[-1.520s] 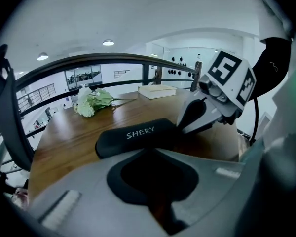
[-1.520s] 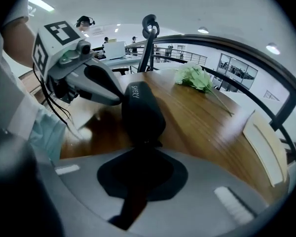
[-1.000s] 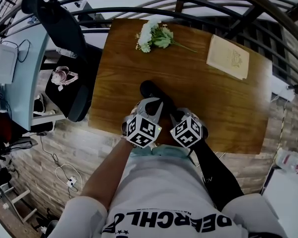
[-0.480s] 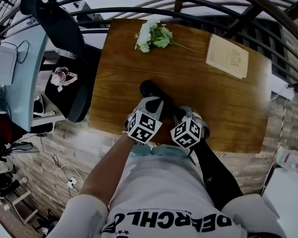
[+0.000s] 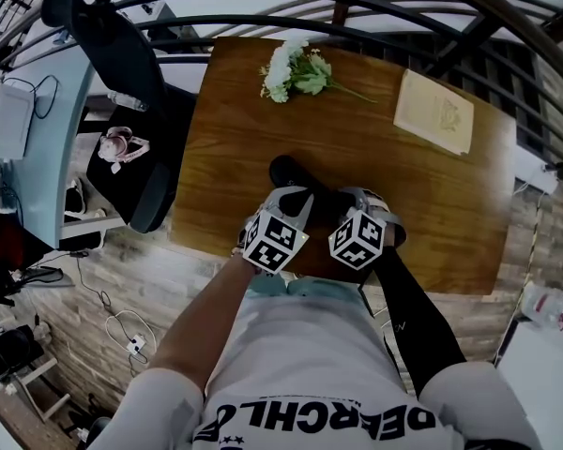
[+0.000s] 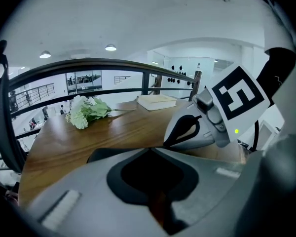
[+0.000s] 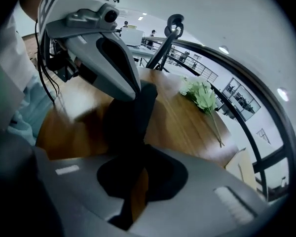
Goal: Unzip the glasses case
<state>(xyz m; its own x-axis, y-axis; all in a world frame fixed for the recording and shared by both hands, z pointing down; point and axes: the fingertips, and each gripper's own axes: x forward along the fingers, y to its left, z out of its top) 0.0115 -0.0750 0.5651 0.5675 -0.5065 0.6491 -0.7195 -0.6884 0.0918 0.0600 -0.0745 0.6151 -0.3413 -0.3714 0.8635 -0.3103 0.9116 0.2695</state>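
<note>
I record a black chair (image 5: pixel 122 64) at the left edge, beside the wooden table (image 5: pixel 225 148). White flowers (image 5: pixel 289 67) lie at the table's upper middle. Low in the centre, the left gripper (image 5: pixel 296 198) has its fingers closed on the near end of the black glasses case (image 5: pixel 285 171), which sits over the table's lower middle. Just right of it, the right gripper (image 5: pixel 338 202) is likewise clamped on the case. A book (image 5: pixel 434 111) lies upper right, well apart.

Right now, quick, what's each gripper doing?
Left gripper: closed on the black glasses case.
Right gripper: closed on the same glasses case, beside the left gripper.
</note>
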